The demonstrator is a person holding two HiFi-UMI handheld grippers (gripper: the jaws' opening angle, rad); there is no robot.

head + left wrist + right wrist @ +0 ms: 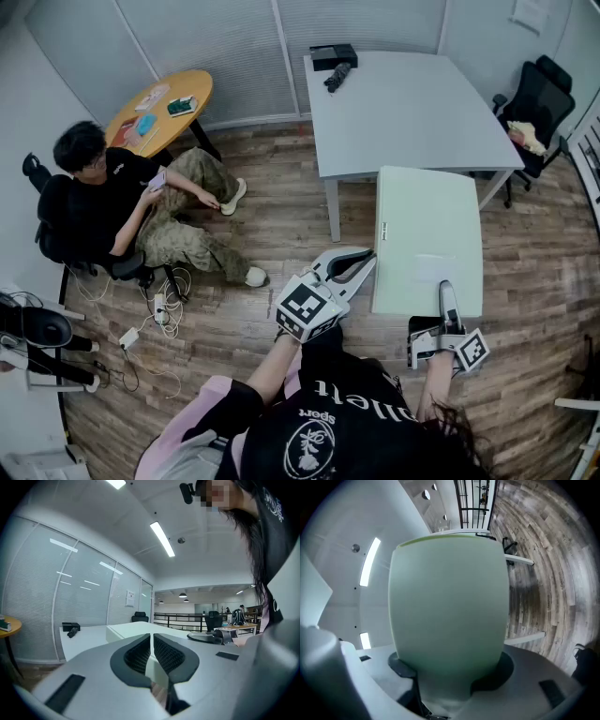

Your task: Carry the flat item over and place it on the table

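The flat item is a pale green board (429,234) held level above the wooden floor, just in front of the grey table (403,112). My left gripper (367,262) is shut on the board's left edge. The thin edge sits between its dark ribbed pads (166,656), and the board (136,629) stretches away beyond them. My right gripper (448,292) clamps the board's near edge. In the right gripper view the board (450,597) fills most of the picture and hides the jaw tips. The table top (84,639) lies behind the board.
A black box (333,56) and a dark folded umbrella (337,77) lie at the table's far left corner. A black office chair (539,98) stands at its right. A seated person (103,202) and a round wooden table (164,103) are at left, with cables (150,319) on the floor.
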